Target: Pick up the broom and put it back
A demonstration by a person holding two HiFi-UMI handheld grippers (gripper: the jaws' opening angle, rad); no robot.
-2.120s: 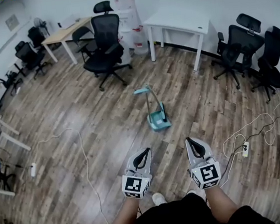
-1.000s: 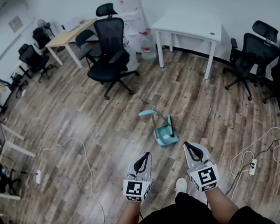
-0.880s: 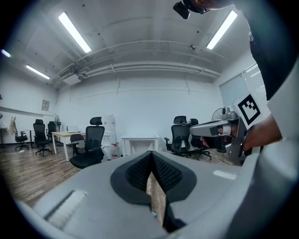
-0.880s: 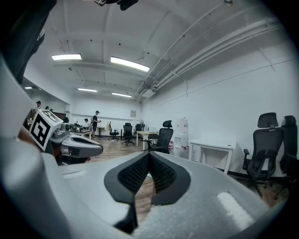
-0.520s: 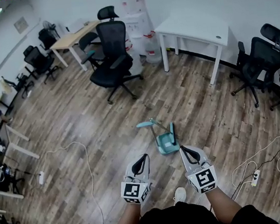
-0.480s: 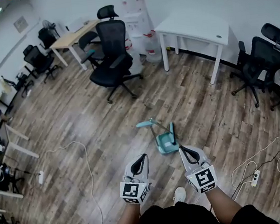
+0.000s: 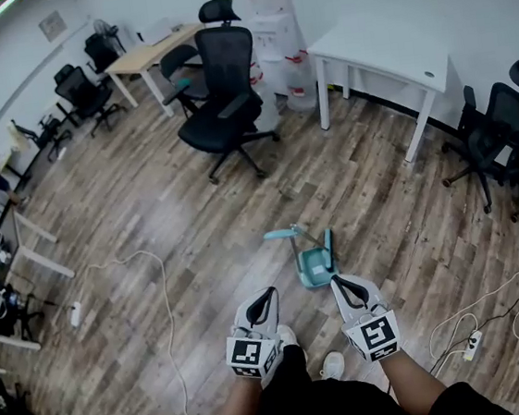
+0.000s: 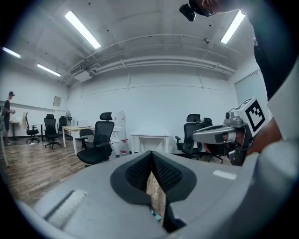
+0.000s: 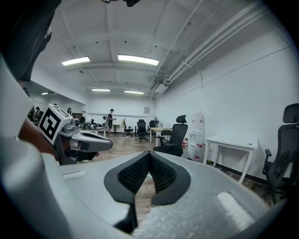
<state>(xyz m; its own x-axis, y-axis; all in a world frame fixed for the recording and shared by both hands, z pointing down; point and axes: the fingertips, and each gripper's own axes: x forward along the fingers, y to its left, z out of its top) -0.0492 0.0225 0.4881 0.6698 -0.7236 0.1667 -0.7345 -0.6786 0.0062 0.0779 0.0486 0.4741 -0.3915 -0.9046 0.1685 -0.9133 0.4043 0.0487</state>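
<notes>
A teal broom (image 7: 283, 234) lies on the wooden floor, its grey handle running to a teal dustpan (image 7: 316, 266) that stands beside it. Both sit just beyond my grippers in the head view. My left gripper (image 7: 268, 296) is shut and empty, a little left of and short of the dustpan. My right gripper (image 7: 339, 283) is shut and empty too, its tip close to the dustpan's near right side. In the left gripper view the jaws (image 8: 152, 154) meet at the tip, with a sliver of teal below them. The right gripper view shows its jaws (image 9: 149, 154) closed over bare floor.
A black office chair (image 7: 228, 98) stands further ahead, a white table (image 7: 381, 44) at the back right, a wooden desk (image 7: 145, 57) at the back left. More black chairs (image 7: 497, 124) line the right. A white cable (image 7: 164, 296) runs along the floor on the left, a power strip (image 7: 470, 345) at the right.
The broom and dustpan have come closer to both grippers as the person walked towards them. Both grippers stayed shut and side by side.
</notes>
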